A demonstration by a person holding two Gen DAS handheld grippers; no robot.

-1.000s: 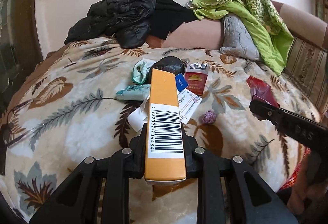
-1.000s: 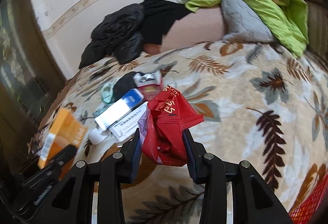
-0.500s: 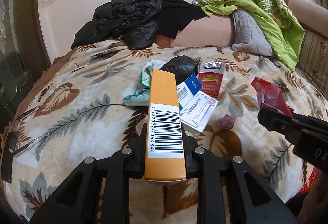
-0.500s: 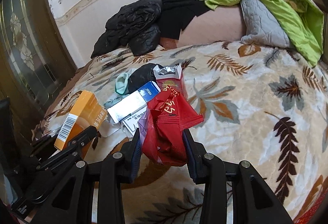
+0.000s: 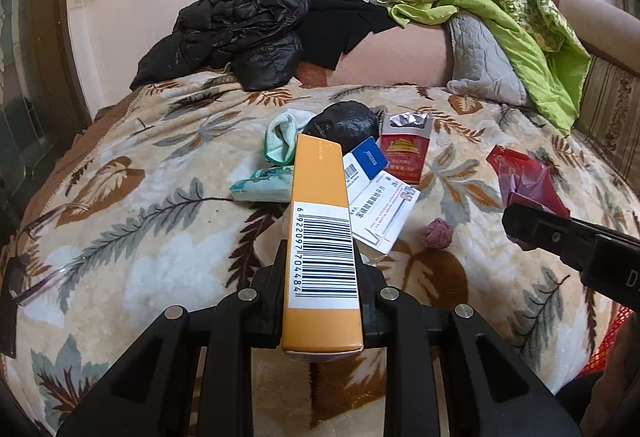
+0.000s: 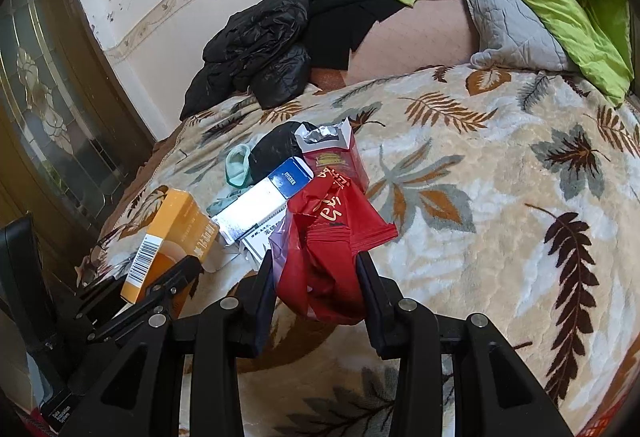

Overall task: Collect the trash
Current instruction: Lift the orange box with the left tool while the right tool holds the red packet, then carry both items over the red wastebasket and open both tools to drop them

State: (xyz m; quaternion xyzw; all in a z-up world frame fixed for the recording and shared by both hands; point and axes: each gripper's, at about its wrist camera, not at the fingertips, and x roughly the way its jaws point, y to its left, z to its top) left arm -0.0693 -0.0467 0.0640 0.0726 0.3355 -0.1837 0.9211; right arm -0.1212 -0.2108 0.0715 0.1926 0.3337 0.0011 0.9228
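The left gripper [image 5: 320, 277] is clamping a long orange box [image 5: 320, 237] between its jaws, barcode label facing up, the box jutting forward above the leaf-patterned blanket [image 5: 140, 237] — it is not resting on the bed. The right gripper [image 6: 316, 277] is pinching a crumpled red wrapper [image 6: 332, 237], its jaws drawn in against the bunched plastic on both sides. Beyond the two held pieces, a small heap of litter is lying near the middle of the blanket: a red cigarette pack [image 5: 404, 153] with torn foil at its top, a blue-and-white box [image 5: 366, 161] leaning on it, a printed white leaflet [image 5: 384, 213] nearer the camera, a black bag [image 5: 344, 121] at the far side, a pale green cloth [image 5: 280, 141] to the left and a teal packet [image 5: 264, 189] just below that. A small pinkish ball [image 5: 438, 233] is sitting alone, right of the leaflet. At the far end, a black jacket [image 5: 240, 29] and a green quilt [image 5: 500, 5] are piling up against the wall.
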